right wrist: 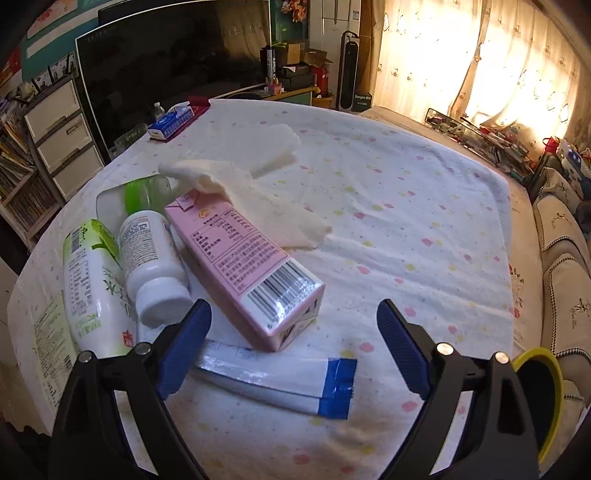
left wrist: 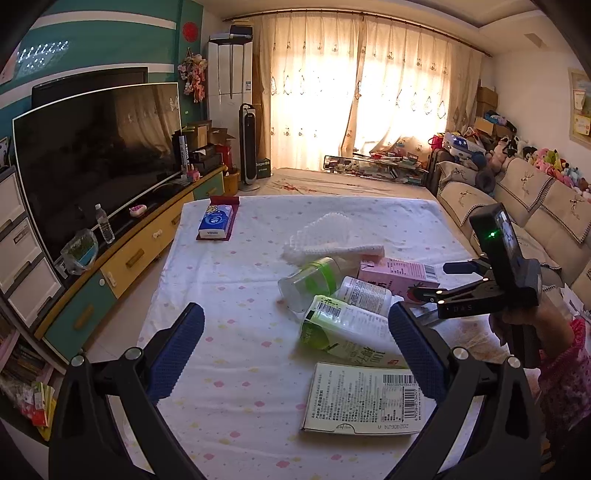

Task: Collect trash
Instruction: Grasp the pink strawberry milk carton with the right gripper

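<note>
a large dark television point(left wrist: 96, 155) fills the left of the left wrist view, standing on a long low cabinet point(left wrist: 140, 254) with yellow and teal drawer fronts. behind it the wall point(left wrist: 110, 33) is teal with white stripes. white plastic drawers point(left wrist: 18, 243) sit at the far left edge. across the top centre, pale embroidered curtains point(left wrist: 369, 96) glow with strong warm daylight. a tall white air conditioner point(left wrist: 229, 77) and a slim tower fan point(left wrist: 247, 147) stand left of them. a beige sofa point(left wrist: 517, 206) lined with plush toys point(left wrist: 554, 162) runs down the right.
</note>
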The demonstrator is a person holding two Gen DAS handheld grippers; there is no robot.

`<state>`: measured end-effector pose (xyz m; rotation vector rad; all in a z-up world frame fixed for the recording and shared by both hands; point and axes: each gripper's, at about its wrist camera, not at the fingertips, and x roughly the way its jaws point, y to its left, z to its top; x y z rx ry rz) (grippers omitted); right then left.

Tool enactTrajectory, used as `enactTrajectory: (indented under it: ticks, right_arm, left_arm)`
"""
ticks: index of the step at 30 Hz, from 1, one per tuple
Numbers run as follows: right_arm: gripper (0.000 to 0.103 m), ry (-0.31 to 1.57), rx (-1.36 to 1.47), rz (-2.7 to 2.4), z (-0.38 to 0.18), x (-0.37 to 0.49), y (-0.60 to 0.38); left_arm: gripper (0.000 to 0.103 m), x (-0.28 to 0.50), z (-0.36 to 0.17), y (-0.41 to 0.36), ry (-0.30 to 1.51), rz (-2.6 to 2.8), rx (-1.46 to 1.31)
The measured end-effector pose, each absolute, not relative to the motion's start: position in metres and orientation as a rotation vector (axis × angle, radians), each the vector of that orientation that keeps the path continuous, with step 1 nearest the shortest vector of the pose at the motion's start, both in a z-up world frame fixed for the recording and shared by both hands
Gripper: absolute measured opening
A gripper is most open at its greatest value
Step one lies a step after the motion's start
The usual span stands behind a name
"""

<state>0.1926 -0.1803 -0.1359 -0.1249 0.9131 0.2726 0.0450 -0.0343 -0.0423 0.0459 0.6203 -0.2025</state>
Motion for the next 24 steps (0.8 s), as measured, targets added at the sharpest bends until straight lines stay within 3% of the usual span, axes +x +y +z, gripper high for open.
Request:
enactTrajectory:
  ticks: [7, 11, 24]
  right_arm:
    - [0.086, 0.929, -0.122, 0.389, -0.143, 0.209, -0.172]
    - [0.062, 0.938, -0.132, 0.400, -0.144, 0.208, -0.168]
    - [0.038, 0.853, -0.032, 0.363, -0.106, 0.160, -0.192]
  left_arm:
    - [0.098, 0.055, -0.049, -0.038, 0.644, -0.205, 0.039]
    - [0.098, 0.058, -0.050, -0.037, 0.649, -0.205, 0.031]
    - [0.098, 0.058, -0.055, -0.042, 0.656, -0.222, 0.023]
